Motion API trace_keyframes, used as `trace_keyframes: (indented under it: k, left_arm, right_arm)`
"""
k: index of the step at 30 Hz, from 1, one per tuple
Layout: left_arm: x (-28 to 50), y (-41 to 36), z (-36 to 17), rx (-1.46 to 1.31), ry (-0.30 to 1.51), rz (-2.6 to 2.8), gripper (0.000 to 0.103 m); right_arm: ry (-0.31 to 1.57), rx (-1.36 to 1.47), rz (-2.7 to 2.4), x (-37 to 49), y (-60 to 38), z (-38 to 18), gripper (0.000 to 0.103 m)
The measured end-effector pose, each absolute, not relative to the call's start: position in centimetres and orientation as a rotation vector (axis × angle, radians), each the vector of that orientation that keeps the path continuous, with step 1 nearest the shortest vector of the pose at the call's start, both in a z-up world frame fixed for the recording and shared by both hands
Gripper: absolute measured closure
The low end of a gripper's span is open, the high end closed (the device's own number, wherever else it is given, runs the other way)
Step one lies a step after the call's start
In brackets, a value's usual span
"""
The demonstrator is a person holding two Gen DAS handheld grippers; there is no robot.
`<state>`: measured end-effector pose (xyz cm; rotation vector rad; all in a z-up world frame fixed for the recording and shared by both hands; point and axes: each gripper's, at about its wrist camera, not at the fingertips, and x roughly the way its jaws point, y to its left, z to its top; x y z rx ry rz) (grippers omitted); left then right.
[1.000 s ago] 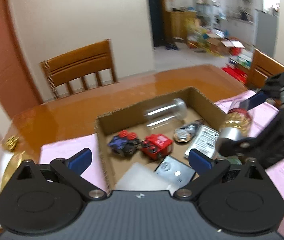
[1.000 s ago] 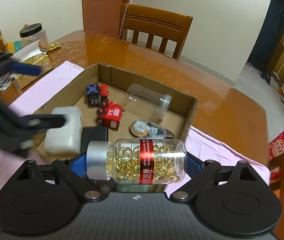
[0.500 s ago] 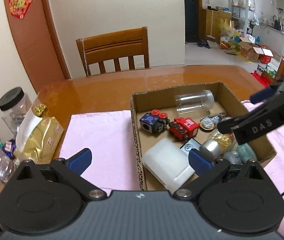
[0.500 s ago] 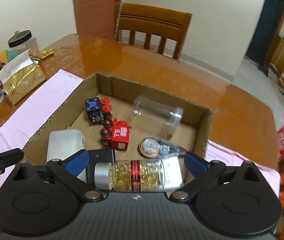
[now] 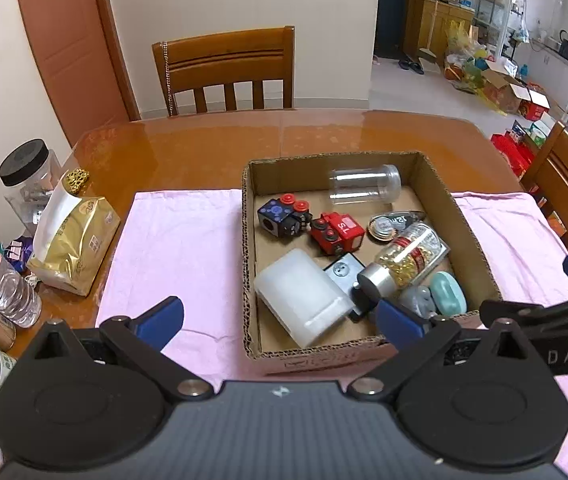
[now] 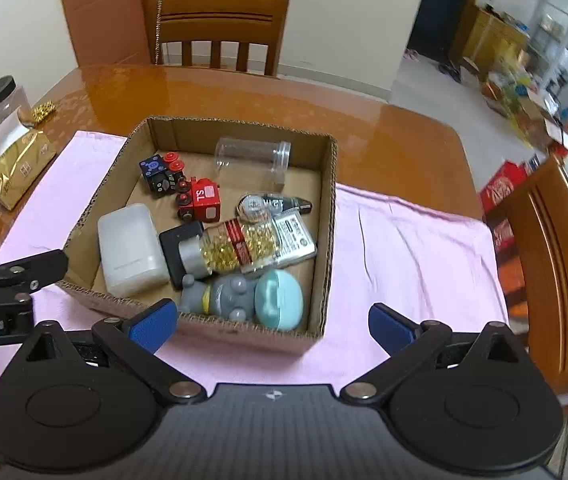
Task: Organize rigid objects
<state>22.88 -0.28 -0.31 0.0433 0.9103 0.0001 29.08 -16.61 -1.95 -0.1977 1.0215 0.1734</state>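
One clear capsule bottle (image 6: 230, 249), silver-capped with a red band and gold pills, lies on its side in the cardboard box (image 6: 329, 216), across a black adapter (image 6: 176, 244). Released since a second ago, it leaves the right gripper (image 6: 272, 326) wide and empty; the left gripper (image 5: 280, 318) is wide too.

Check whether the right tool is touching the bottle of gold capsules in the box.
Apart. In the right wrist view the right tool is open and empty outside the near wall of the cardboard box, while the capsule bottle lies inside on other items.
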Motion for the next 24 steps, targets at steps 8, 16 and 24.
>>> trace_keyframes:
  k: [8,16,24]
  left_arm:
    - [22.3,-1.0,0.2,0.075,0.938,0.024,0.001]
    - [22.2,-1.2,0.4,0.081,0.947,0.029,0.001]
    - [22.2,-1.1,0.6,0.078,0.945,0.033,0.001]
  right_arm:
    - [1.021,-0.124,0.115,27.9,-17.6,-1.2,0.000]
    - [1.021,-0.103,0.116,27.6,-17.8,-1.0,0.000]
    - [1.015,-0.093,0.124,27.6,-17.6,-0.7,0.000]
